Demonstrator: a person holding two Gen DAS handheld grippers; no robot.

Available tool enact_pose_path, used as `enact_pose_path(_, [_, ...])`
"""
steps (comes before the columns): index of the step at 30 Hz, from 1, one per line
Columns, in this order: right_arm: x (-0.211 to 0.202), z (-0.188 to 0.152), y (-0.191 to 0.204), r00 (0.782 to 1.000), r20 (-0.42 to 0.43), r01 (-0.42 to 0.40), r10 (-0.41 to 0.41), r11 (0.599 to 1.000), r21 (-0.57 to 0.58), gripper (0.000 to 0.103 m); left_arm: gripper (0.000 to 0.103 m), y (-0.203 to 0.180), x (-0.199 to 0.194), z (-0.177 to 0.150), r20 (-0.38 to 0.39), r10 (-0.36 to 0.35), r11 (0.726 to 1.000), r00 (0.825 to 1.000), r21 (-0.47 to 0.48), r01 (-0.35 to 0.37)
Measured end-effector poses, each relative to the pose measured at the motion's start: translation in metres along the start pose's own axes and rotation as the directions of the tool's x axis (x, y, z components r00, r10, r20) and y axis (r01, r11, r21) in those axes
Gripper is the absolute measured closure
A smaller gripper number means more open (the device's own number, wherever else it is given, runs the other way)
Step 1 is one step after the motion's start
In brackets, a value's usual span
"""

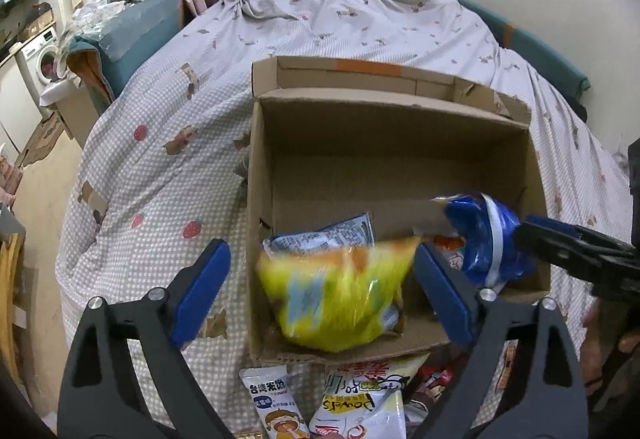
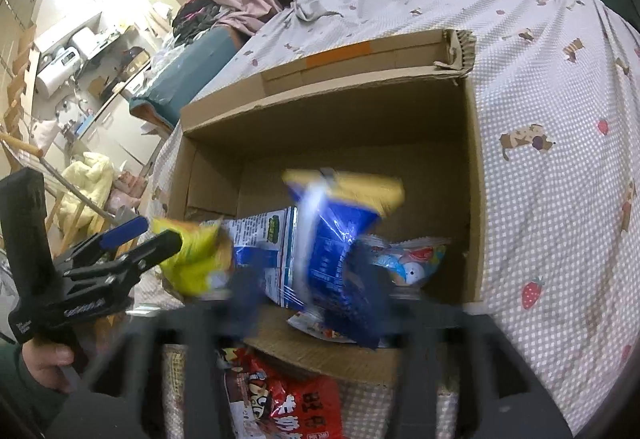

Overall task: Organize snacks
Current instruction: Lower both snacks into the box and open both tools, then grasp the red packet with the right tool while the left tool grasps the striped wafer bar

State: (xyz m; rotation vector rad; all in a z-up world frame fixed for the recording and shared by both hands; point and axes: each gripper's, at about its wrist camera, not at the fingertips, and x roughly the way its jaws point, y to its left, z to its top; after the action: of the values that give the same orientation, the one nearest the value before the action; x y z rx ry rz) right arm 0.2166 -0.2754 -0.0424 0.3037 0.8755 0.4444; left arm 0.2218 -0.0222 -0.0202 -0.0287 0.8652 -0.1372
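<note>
While my left fingers [image 1: 322,291] stand spread wide, a yellow snack bag [image 1: 336,299] shows blurred between the two blue pads [image 1: 200,291], touching neither, over the near end of the cardboard box [image 1: 260,199]. That box sits open on the bed [image 1: 160,143], whose checked cover carries small dogs and strawberries. Inside it, a pale blue-printed packet [image 1: 324,237] lies flat on the floor of the box, just behind the yellow bag.

My right fingers [image 2: 308,279] are smeared with blur in their own view, and a blue snack bag [image 2: 332,239] stands upright between them with its yellow top edge uppermost; I cannot tell whether they clamp it or are letting it go. From the left view the same blue bag is at the right wall of the box, with the right fingers just beside it. A packet with a cartoon face [image 2: 412,263] lies to its right inside the box.

Outside the near wall, on the bed, lie a red packet [image 2: 280,399], a white sachet [image 1: 272,407] and a white-and-yellow bag [image 1: 368,399].
</note>
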Motion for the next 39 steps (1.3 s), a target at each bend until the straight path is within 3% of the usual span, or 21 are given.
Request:
enact_pose_path(1, [-0.004, 0.000, -0.001, 1.000, 0.020, 0.001, -0.001, 1.000, 0.002, 0.008, 0.011, -0.001, -0.001, 0.000, 0.004, 0.006, 1.000, 1.000, 0.005, -0.006])
enact_pose_path(15, [-0.006, 0.004, 0.000, 1.000, 0.022, 0.012, -0.011, 1.000, -0.019, 0.008, 0.011, 0.008, -0.012, 0.001, 0.029, 0.002, 0.999, 1.000, -0.047, 0.000])
enact_pose_path(25, [-0.027, -0.006, -0.002, 0.999, 0.042, 0.032, -0.032, 0.999, 0.019, 0.008, 0.011, 0.010, -0.047, -0.008, 0.099, 0.045, 0.998, 0.994, -0.042, -0.041])
enact_pose_path(29, [-0.041, -0.016, 0.003, 0.998, 0.042, 0.037, -0.038, 0.999, 0.018, 0.008, 0.011, 0.018, -0.059, -0.016, 0.101, 0.015, 0.997, 0.995, -0.071, -0.007])
enact_pose_path(32, [-0.049, -0.022, 0.009, 0.998, 0.042, 0.036, -0.036, 0.999, 0.004, 0.008, 0.011, 0.022, -0.069, -0.022, 0.110, 0.035, 0.995, 0.993, -0.092, -0.025])
enact_pose_path(39, [-0.069, -0.046, 0.013, 0.999, 0.037, 0.027, -0.028, 0.999, 0.032, 0.008, 0.002, 0.038, -0.083, -0.045, 0.042, 0.021, 0.985, 0.999, -0.173, -0.013])
